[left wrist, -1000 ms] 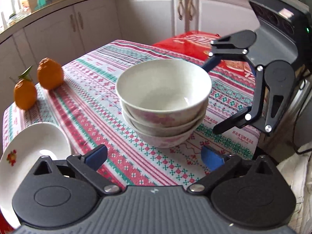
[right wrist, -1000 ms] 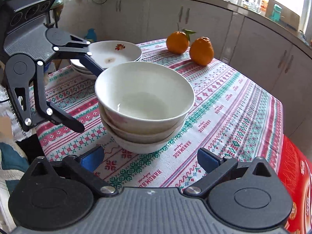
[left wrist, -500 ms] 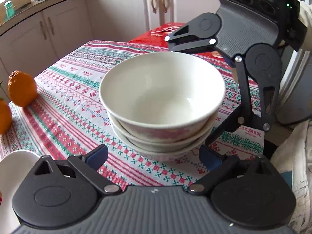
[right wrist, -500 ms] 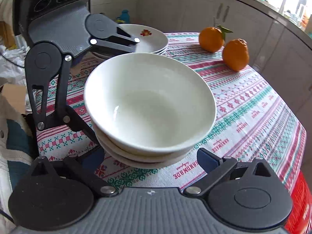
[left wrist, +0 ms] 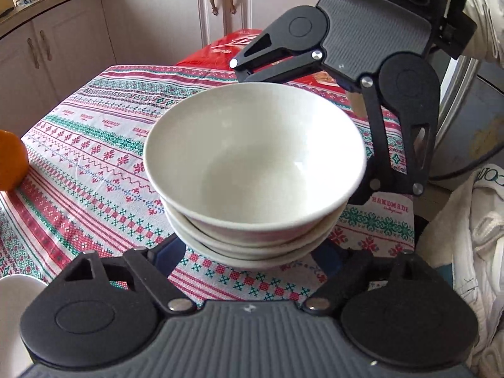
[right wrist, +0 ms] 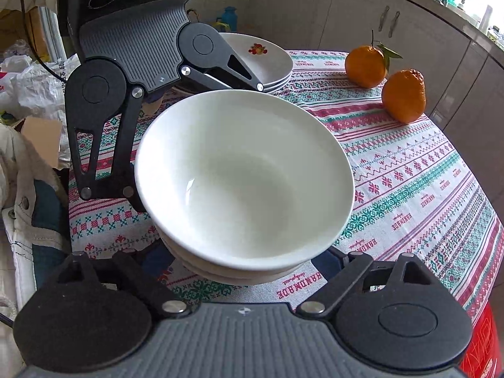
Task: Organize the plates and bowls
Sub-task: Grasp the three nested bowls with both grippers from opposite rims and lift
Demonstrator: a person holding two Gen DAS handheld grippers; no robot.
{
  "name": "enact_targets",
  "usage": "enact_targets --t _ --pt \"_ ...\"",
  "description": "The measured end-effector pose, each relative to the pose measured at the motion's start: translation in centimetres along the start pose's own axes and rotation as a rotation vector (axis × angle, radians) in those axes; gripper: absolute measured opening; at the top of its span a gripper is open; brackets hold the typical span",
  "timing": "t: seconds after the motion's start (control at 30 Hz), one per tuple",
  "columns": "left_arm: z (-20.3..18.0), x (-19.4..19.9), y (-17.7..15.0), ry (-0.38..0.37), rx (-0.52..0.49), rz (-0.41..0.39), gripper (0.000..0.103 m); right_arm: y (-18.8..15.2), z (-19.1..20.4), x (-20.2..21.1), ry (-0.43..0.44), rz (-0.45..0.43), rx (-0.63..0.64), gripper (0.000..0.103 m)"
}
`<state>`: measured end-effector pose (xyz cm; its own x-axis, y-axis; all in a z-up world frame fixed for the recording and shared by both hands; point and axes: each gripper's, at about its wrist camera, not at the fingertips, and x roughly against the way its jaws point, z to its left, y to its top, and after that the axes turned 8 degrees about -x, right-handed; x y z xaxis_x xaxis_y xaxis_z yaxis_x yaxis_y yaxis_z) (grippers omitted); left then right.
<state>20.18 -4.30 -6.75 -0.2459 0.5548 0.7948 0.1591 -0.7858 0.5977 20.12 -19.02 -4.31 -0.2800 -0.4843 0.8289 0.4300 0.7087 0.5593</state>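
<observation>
Two oranges (right wrist: 384,77) rest on a striped patterned tablecloth (right wrist: 425,186), white cabinets (left wrist: 163,22) behind.

The stacked bowls (left wrist: 255,157) are gleaming like glazed, smooth ceramic; the tablecloth (right wrist: 425,189) is looking woven and matt; the oranges (right wrist: 403,96) are showing dimpled skin.

Setting was a home kitchen: cream cabinet doors (left wrist: 163,25) with metal handles lined the walls below a countertop (right wrist: 441,3); the bench carried a patterned tablecloth (right wrist: 425,189), oranges (right wrist: 403,96), stacked plates (right wrist: 267,60).
</observation>
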Motion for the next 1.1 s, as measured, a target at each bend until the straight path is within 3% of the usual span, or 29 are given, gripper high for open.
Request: enact_targets --t 0.67,1.1 --pt "0.3 1.0 0.2 -0.029 -0.004 -0.006 0.084 0.8 0.5 0.1 0.010 0.003 -0.025 0.091" --pt "0.2 5.7 -1.3 0.063 0.038 -0.036 0.084 4.4 2.4 1.0 0.007 -0.060 0.110 0.091"
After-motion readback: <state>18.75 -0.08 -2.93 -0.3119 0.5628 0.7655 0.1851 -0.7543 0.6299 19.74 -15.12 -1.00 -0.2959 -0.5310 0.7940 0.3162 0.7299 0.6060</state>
